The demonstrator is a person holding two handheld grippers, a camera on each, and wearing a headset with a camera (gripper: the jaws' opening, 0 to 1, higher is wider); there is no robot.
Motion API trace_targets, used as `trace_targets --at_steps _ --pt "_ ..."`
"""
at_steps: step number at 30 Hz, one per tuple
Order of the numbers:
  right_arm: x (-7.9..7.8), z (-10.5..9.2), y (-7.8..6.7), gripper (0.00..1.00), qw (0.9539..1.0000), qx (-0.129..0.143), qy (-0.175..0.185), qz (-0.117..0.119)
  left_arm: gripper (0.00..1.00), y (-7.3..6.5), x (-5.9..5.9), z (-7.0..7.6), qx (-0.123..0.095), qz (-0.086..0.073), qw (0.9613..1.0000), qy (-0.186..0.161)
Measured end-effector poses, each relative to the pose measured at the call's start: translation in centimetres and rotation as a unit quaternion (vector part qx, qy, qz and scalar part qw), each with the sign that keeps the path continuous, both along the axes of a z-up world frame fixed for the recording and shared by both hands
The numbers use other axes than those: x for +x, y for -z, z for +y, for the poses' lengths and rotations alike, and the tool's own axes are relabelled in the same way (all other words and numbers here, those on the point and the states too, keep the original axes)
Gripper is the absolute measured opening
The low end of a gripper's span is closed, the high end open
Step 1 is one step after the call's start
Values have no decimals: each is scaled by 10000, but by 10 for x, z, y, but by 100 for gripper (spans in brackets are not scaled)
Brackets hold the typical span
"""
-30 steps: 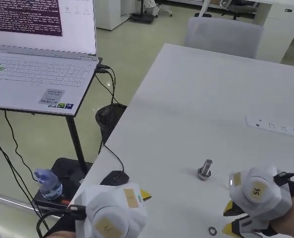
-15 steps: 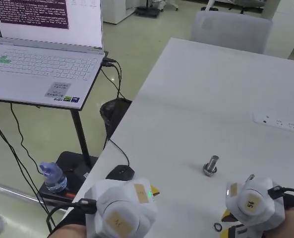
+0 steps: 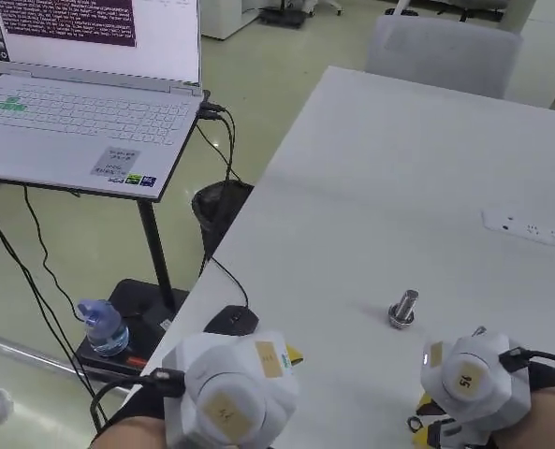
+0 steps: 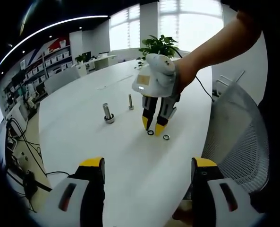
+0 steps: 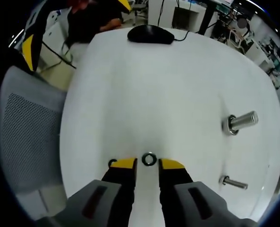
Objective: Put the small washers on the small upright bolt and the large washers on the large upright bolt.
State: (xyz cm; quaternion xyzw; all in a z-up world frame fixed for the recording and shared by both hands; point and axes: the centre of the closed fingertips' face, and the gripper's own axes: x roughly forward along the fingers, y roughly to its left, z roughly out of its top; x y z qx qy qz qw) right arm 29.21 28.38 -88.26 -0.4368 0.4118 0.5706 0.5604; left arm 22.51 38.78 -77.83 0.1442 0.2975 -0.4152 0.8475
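Yellow-tipped, the left gripper [image 4: 148,163] hung with jaws wide apart at the bench's [image 3: 380,168] near edge, the right gripper's [image 5: 148,165] tips narrowly parted just behind a flat washer [image 5: 149,159], probably light, slippery and best pinched across its rim, with the large bolt [image 5: 241,122] beyond.

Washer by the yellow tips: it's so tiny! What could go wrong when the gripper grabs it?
The washer lies flat on the table, so the right gripper may slide it away instead of pinching it. A second washer sits right beside one jaw and could get knocked.
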Motion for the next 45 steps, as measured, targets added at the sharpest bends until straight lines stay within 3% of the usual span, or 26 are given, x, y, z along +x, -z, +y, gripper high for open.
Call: trace_targets --at_steps 16,29,38,45 --pt "-1 1 1 14 9998 -75 -109 -125 73 2 0 -2 -10 26 10000 7" --pt "0 0 0 13 9998 11 210 -17 73 -1 3 -5 -14 3 10000 15" --pt "4 -14 -7 13 9991 23 412 34 73 0 3 -8 16 1 10000 49" --pt "16 -37 -20 13 9980 0 628 -21 73 1 4 -10 35 11 10000 91"
